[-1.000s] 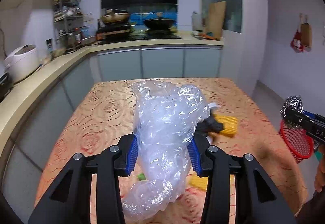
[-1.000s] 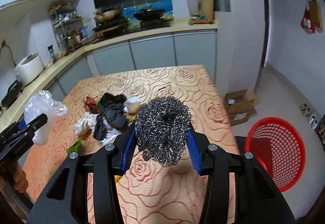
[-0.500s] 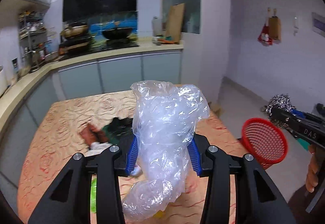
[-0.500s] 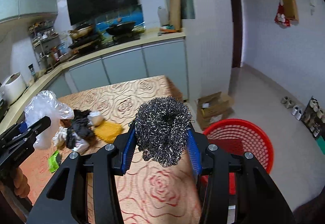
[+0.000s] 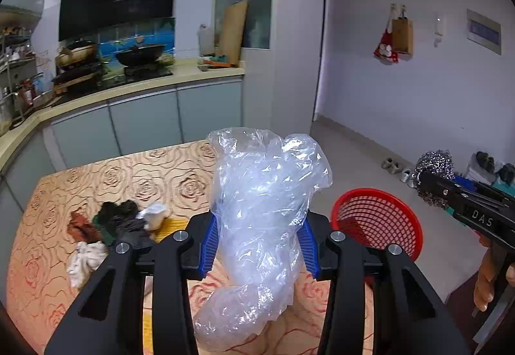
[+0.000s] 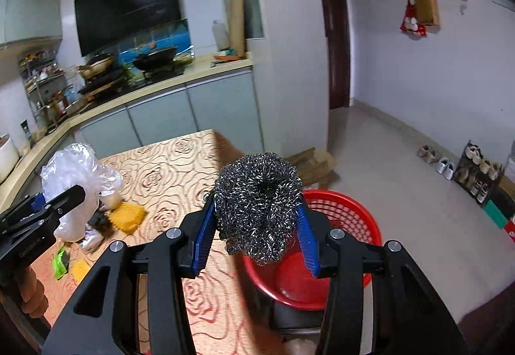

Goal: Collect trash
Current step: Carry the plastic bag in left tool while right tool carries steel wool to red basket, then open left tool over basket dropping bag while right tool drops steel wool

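Two tools are in view, each grasping one piece of trash. The left tool (image 5: 259, 245) is clenched on one crumpled clear plastic bag (image 5: 262, 210), which stands up between its blue pads and sags below them, above the table (image 5: 145, 174). The right tool (image 6: 256, 239) is clenched on one steel wool scrubber (image 6: 257, 203), held over the near-left rim of the single red basket (image 6: 351, 216), which sits just beside the table's right edge, lower than the tabletop.

On the table one loose pile of trash (image 5: 116, 226) lies left of the bag: dark rags, a white crumpled piece, a brown scrap and a yellow piece, all touching. In the right wrist view one green wrapper (image 6: 60, 261) and one small yellow scrap (image 6: 79, 269) lie apart from the pile, nearer the table's near edge.

The far half of the tabletop is bare patterned cloth. Right of the basket the floor (image 6: 402, 194) lies open as far as a row of shoes (image 6: 444, 162) along the right wall. One flattened cardboard box (image 6: 313, 162) lies on the floor beyond the basket.
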Demonstrator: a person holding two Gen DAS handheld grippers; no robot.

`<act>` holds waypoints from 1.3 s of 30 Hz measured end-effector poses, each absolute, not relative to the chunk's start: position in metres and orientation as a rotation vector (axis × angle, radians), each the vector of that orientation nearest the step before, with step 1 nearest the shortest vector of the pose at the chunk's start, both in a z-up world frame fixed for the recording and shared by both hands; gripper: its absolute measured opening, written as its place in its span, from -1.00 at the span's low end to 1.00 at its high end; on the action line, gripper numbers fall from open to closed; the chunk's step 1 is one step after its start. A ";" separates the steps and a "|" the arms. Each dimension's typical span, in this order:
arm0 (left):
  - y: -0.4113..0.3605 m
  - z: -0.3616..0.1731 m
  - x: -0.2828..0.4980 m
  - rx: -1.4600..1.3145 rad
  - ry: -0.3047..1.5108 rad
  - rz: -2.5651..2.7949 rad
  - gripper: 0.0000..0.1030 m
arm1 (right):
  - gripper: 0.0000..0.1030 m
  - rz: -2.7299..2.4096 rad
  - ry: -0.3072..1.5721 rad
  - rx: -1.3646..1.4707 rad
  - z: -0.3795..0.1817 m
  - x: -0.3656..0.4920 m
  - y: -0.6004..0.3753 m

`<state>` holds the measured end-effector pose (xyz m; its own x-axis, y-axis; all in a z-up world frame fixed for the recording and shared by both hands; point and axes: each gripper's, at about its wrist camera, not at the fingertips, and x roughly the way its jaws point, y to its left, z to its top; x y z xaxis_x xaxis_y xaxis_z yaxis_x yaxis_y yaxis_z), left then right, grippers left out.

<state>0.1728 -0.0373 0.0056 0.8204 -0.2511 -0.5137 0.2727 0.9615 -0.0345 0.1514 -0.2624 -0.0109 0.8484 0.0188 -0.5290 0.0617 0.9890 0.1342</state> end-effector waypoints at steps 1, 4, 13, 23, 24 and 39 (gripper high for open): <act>-0.042 0.005 0.174 0.043 0.543 -0.288 -0.20 | -0.13 -0.030 0.559 0.151 -0.011 0.151 -0.266; -0.057 0.003 0.178 0.049 0.547 -0.323 -0.20 | -0.13 -0.057 0.562 0.162 -0.015 0.149 -0.278; -0.100 -0.004 0.192 0.061 0.559 -0.433 -0.20 | -0.13 -0.154 0.582 0.189 -0.027 0.148 -0.315; -0.153 -0.034 0.216 0.082 0.634 -0.539 -0.20 | -0.12 -0.180 0.642 0.186 -0.049 0.162 -0.334; -0.158 -0.037 0.219 0.088 0.643 -0.542 -0.20 | -0.12 -0.182 0.648 0.187 -0.051 0.163 -0.335; -0.195 -0.087 0.253 0.128 0.778 -0.589 -0.06 | -0.07 -0.174 0.779 0.167 -0.095 0.200 -0.350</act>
